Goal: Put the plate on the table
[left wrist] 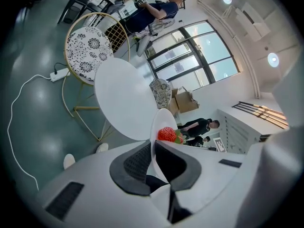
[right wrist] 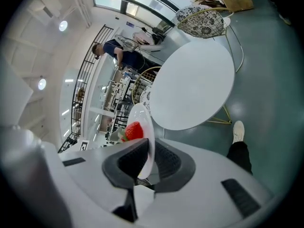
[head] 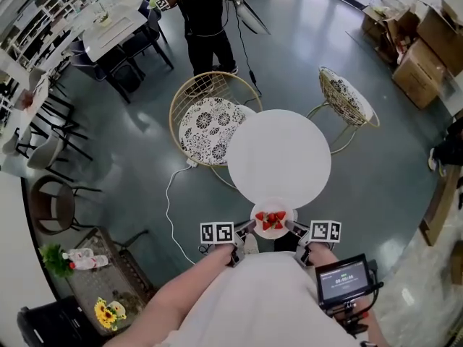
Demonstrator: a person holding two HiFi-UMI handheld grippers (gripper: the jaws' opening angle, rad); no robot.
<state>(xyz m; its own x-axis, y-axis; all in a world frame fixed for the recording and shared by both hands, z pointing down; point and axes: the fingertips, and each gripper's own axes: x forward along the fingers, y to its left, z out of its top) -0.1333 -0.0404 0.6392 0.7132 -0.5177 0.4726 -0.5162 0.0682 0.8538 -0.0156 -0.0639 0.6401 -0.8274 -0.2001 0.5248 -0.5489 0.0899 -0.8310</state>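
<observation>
While short of the tabletop, held in the air: small round white plate (head: 273, 236) with red strawberries (head: 272, 219), just at the near edge of the round white table (head: 279, 157), not resting on it. Left gripper (head: 249, 228): jaws clenched on the plate's left rim, thin white edge pinched between dark ribbed pads (left wrist: 137, 163). Right gripper (head: 293, 228): likewise grasping the opposite rim, edge seated deep between its pads. To finish the step well: carry forward with both hands together, keep the plate level to stop the berries rolling, lower flat onto the bare top well inside the edge, then release both rims at once and draw back sideways. Judged risks: uneven lowering, tilt, a rim slipping from one grip. Writing: black-and-white square markers (head: 216, 232) on each gripper's cube, no letters; pale digits like a running clock on the small dark screen (head: 342, 279) at lower right, too small to read surely; no brand legible anywhere.
</observation>
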